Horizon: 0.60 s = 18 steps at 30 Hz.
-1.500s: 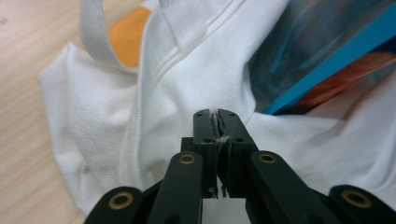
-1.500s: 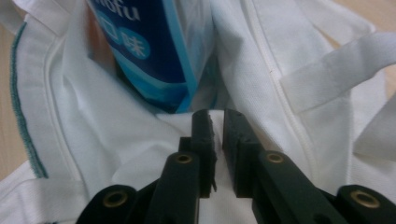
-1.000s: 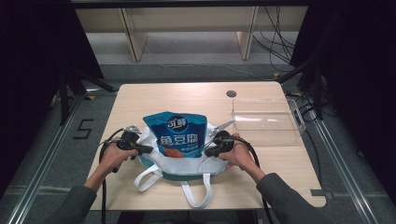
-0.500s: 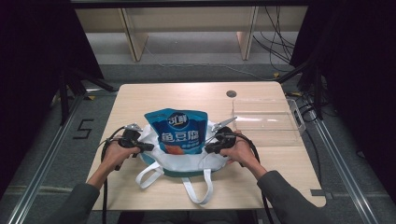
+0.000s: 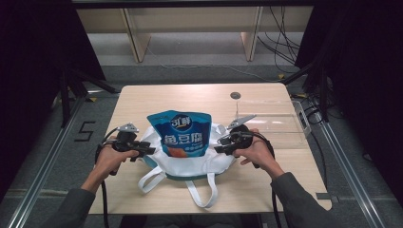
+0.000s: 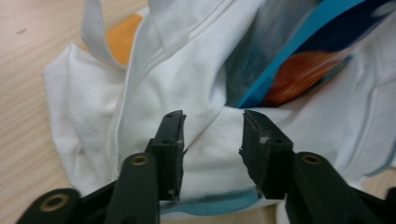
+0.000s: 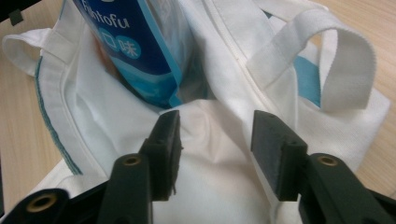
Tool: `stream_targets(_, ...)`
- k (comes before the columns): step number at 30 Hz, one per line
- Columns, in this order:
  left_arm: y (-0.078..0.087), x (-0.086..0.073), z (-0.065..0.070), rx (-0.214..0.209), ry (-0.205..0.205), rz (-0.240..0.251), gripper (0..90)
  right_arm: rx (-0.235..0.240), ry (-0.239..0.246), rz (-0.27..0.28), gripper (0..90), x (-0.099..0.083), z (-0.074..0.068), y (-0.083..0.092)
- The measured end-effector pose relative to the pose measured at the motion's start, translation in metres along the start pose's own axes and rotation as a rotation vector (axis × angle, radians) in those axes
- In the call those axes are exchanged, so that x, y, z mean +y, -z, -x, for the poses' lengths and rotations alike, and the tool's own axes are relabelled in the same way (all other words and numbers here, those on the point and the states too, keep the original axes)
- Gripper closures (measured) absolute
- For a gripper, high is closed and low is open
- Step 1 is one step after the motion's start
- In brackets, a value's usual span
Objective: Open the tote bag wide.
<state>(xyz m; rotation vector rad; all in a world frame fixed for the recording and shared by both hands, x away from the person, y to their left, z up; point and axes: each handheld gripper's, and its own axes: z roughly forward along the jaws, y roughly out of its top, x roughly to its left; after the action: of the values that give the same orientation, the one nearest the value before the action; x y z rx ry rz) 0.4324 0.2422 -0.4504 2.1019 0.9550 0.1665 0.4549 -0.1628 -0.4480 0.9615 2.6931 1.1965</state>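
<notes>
Both hand-held grippers, the left gripper [image 5: 142,151] and the right gripper [image 5: 222,145], flank the white tote bag [image 5: 190,161] near the table's [image 5: 157,97] front edge. Their jaws have just been opening and now stand apart, gripping no fabric. We judge the release deliberate: the blue snack pouch [image 5: 183,133] stands seated inside.

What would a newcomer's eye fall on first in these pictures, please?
The bright blue snack pouch standing in the white tote bag at the table's middle. The left tongs and right tongs flank the bag; their jaws have just been opening, with cloth between them but unpinched.
</notes>
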Motion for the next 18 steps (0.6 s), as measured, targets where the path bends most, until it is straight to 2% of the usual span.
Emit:
stream_targets(1,0.003,0.0,0.003,0.005,0.001,0.002,53.3,-0.003,0.014,-0.007,50.8,0.0,0.002,0.002)
stream_targets(2,0.006,0.0,0.005,0.009,-0.012,-0.007,50.8,-0.016,0.009,0.009,50.5,-0.002,0.003,0.002)
stream_targets(5,0.01,-0.001,0.011,0.021,-0.037,-0.028,46.2,-0.011,0.013,-0.011,50.3,-0.003,0.004,0.005)
stream_targets(7,0.011,-0.003,0.016,0.022,-0.024,-0.016,44.1,-0.022,0.006,-0.009,49.4,-0.003,0.004,0.007)
stream_targets(8,0.011,-0.003,0.017,0.02,-0.031,-0.026,43.0,-0.021,-0.004,-0.012,48.8,-0.003,0.002,0.008)
stream_targets(9,0.012,-0.004,0.019,0.024,-0.034,-0.03,42.3,-0.033,0.016,-0.006,48.5,-0.003,0.003,0.008)
stream_targets(11,0.014,-0.005,0.023,0.031,-0.043,-0.031,41.0,-0.039,0.003,-0.004,47.6,-0.004,0.001,0.01)
stream_targets(17,0.021,-0.008,0.031,0.033,-0.045,-0.023,39.1,-0.07,0.038,-0.01,45.3,-0.005,-0.003,0.015)
stream_targets(18,0.022,-0.009,0.032,0.035,-0.044,-0.02,38.7,-0.085,0.036,0.032,44.9,-0.006,-0.004,0.012)
